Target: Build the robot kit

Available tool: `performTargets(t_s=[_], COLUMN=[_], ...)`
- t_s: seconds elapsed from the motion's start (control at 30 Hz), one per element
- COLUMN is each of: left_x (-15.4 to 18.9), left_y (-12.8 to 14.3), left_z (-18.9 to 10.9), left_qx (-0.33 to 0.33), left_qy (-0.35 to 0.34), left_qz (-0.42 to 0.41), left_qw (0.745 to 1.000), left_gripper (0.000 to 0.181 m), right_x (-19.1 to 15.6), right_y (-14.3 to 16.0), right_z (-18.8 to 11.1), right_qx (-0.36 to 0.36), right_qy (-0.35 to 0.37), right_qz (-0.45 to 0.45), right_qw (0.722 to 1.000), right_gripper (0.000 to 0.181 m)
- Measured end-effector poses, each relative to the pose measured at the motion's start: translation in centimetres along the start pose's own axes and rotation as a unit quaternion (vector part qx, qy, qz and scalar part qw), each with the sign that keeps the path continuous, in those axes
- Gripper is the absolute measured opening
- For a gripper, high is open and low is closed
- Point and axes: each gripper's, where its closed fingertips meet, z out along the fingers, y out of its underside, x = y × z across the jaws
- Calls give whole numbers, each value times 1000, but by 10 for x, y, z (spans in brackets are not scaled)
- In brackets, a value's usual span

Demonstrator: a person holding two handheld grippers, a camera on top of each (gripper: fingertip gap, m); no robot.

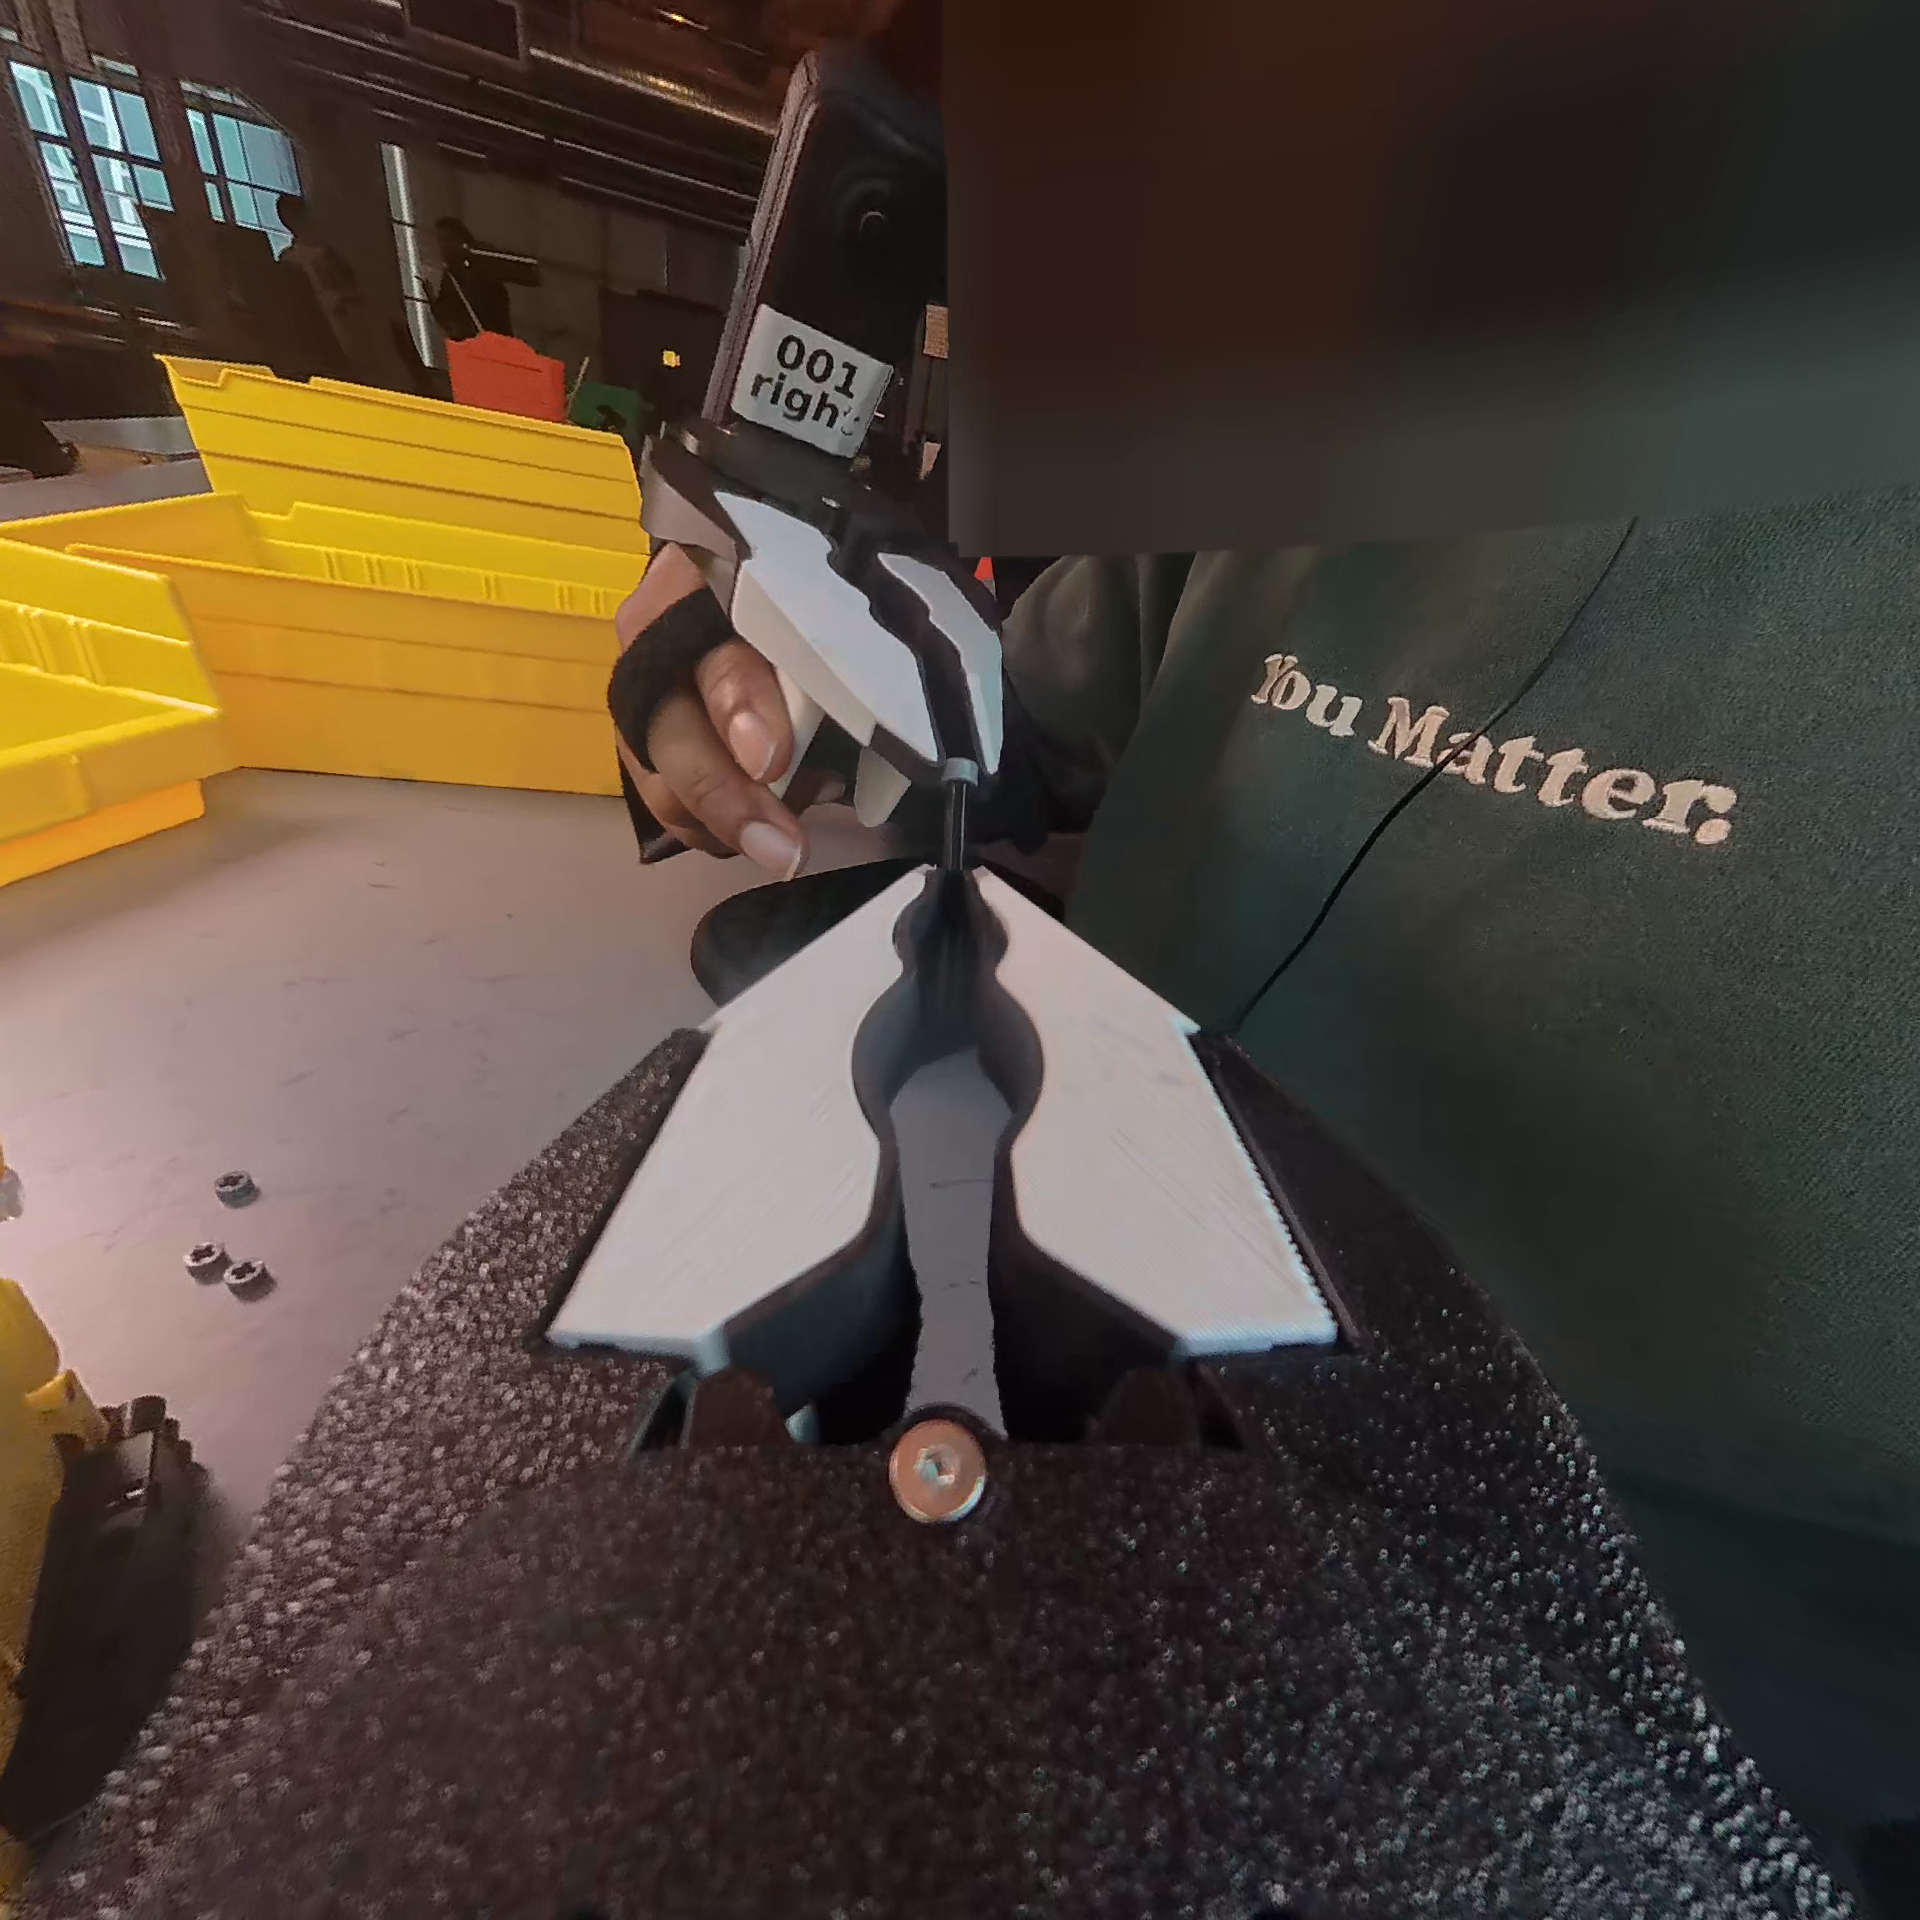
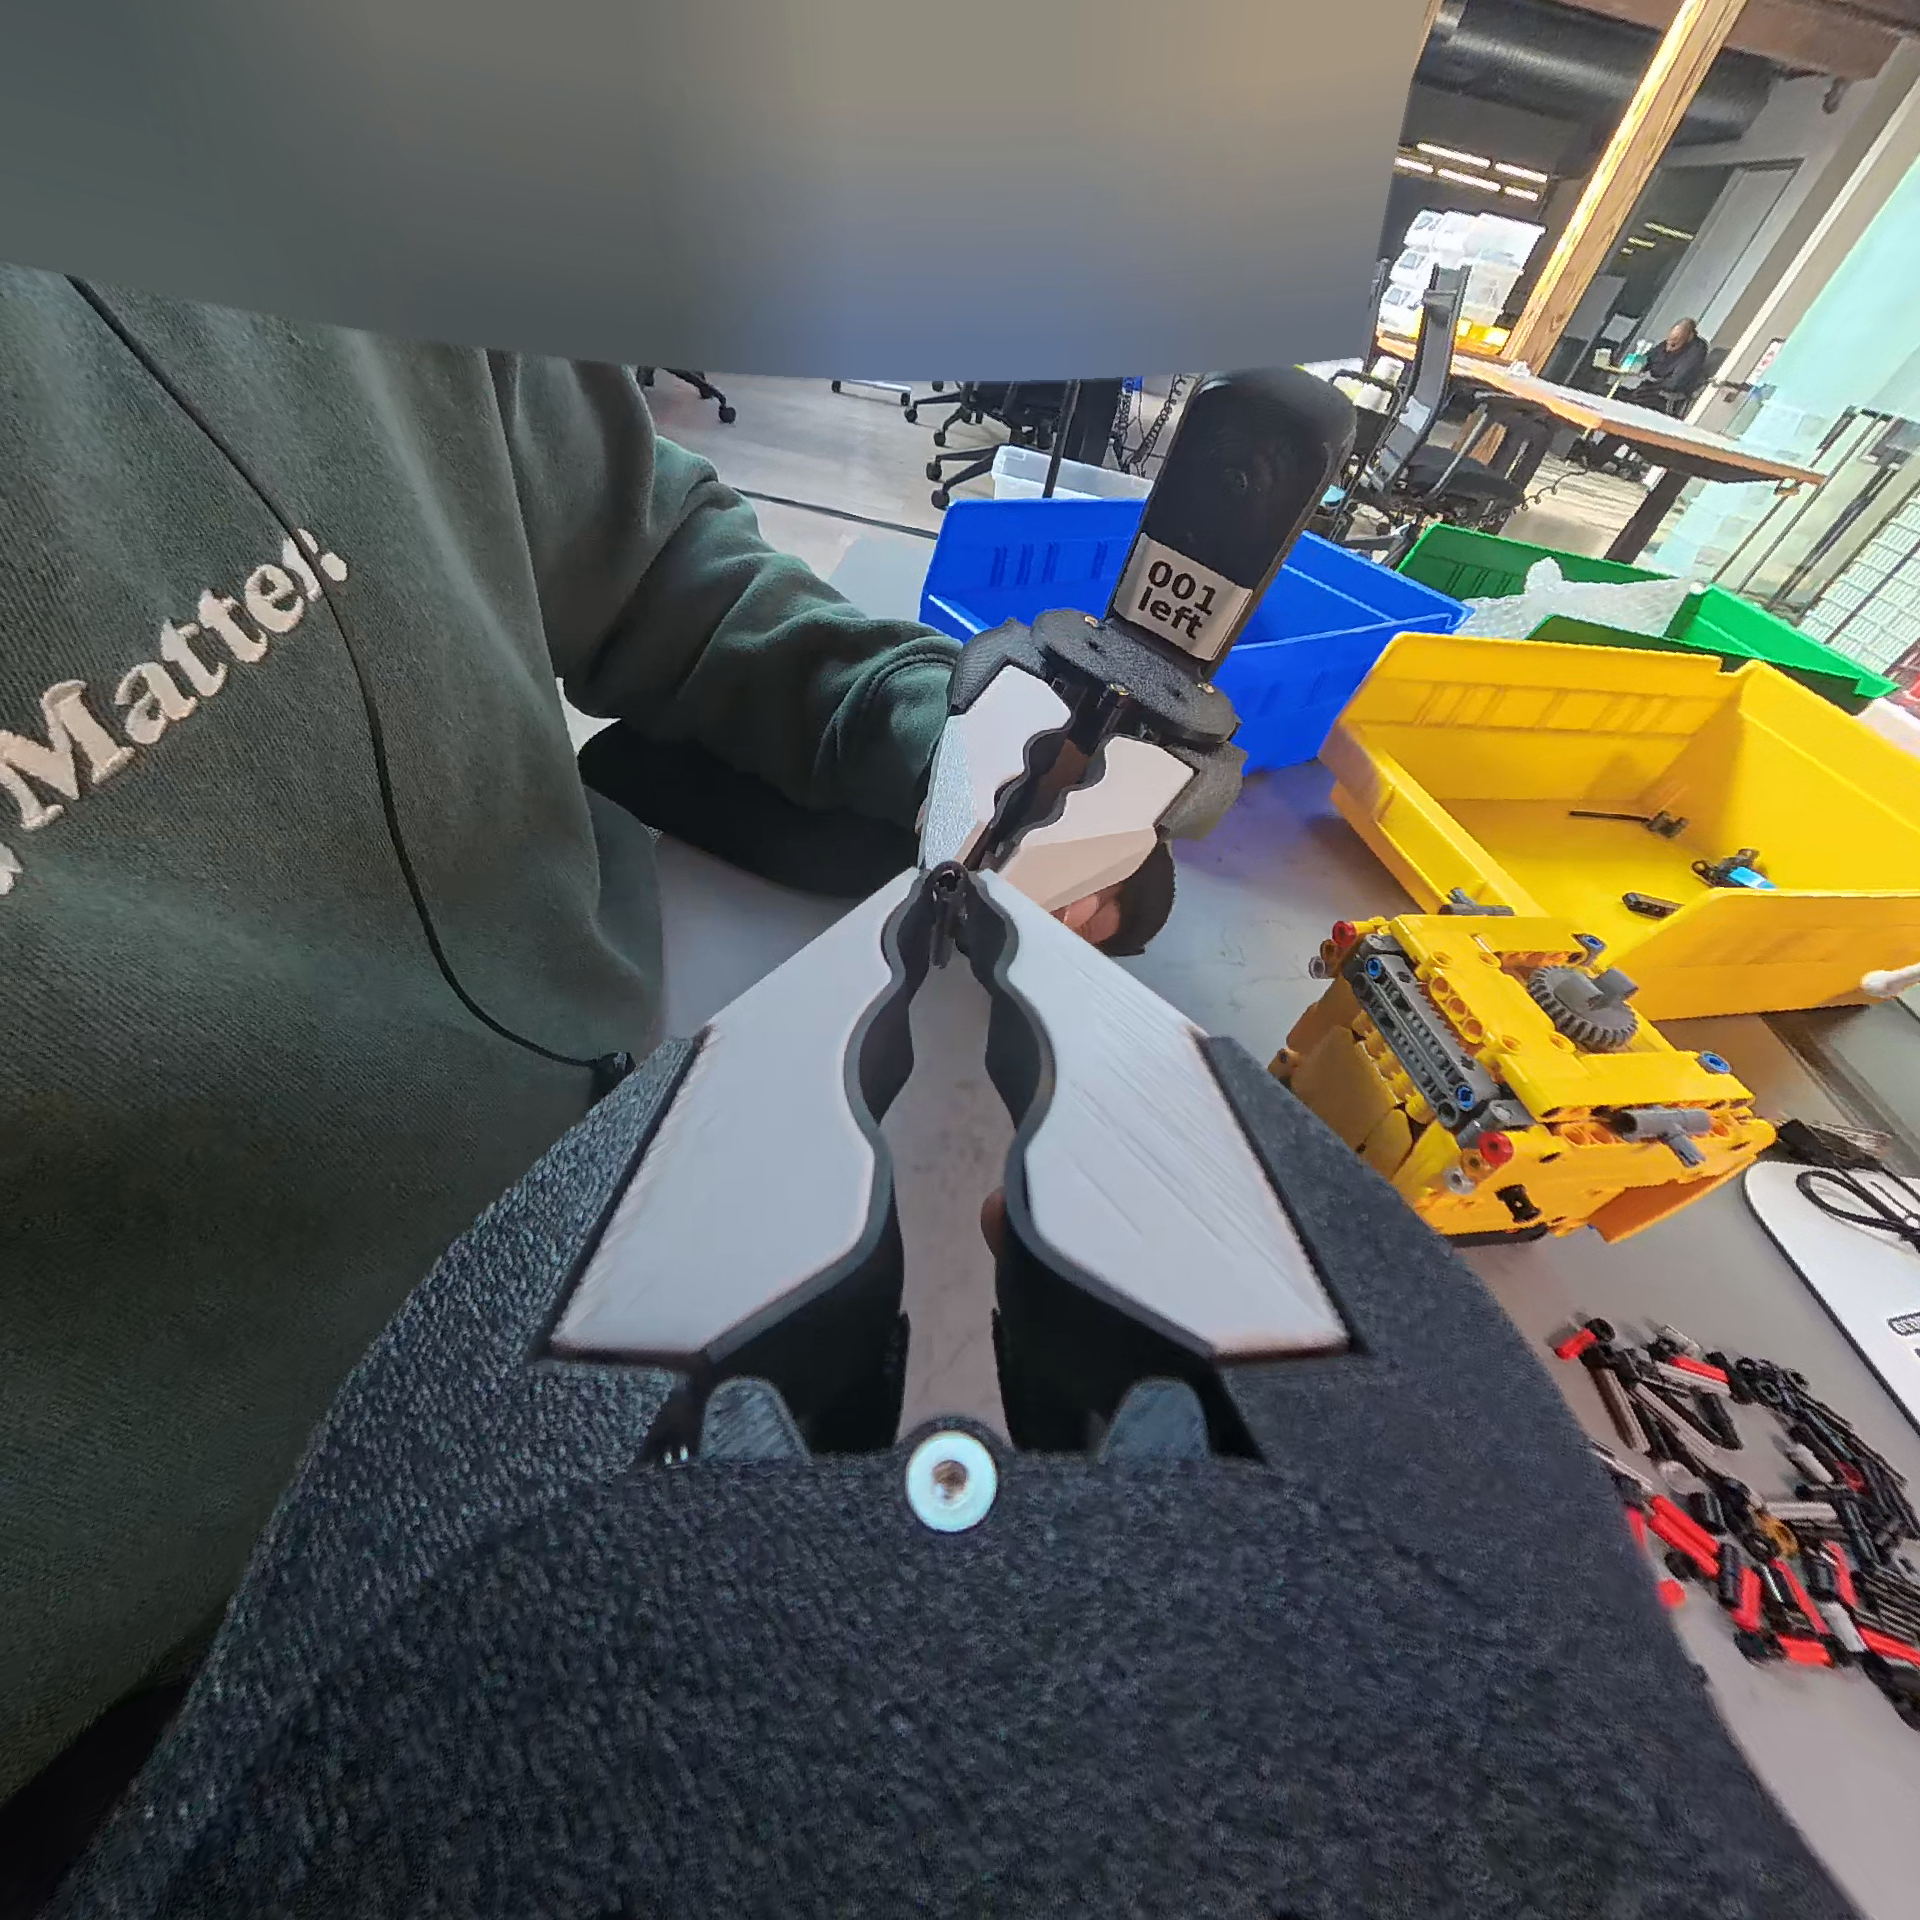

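A thin black axle [image 1: 954, 831] with a small grey bush [image 1: 961, 771] at its upper end is held in the air between both grippers, in front of a person's green sweatshirt [image 1: 1558, 935]. My left gripper [image 1: 951, 883] is shut on the axle's lower end. My right gripper [image 1: 956, 764] points down from above and is shut on the bush end. In the right wrist view my right gripper [image 2: 948, 883] pinches the black axle [image 2: 943, 925], with my left gripper [image 2: 971, 857] tip to tip against it. Most of the axle is hidden between the fingers.
Yellow bins [image 1: 416, 582] stand on the grey table [image 1: 364, 987], with three small black parts [image 1: 229, 1257] loose in front. A yellow brick-built model [image 2: 1507, 1060], a yellow bin [image 2: 1662, 790], a blue bin [image 2: 1320, 613], a green bin [image 2: 1558, 582] and a pile of black and red pins [image 2: 1745, 1507] lie to the right. My two grippers' fingertips are within a few centimetres of each other. From either gripper's tips it is about 15 cm to the yellow brick-built model [image 2: 1507, 1060].
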Motion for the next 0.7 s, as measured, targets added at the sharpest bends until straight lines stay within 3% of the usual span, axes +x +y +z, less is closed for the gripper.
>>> performTargets(t_s=[0.27, 0.7], left_x=[-8, -15], left_y=[17, 44], left_z=[1, 4], left_qx=[-48, -118], left_qy=[-13, -35], left_qz=[-32, -40], left_qw=[998, 992], left_gripper=[1, 1], right_x=[1, -2], right_y=[21, 46], right_z=[-2, 4], right_qx=[-66, -112], right_qy=[-3, -22], right_qz=[-14, -16], right_qw=[998, 993], right_gripper=[6, 6])
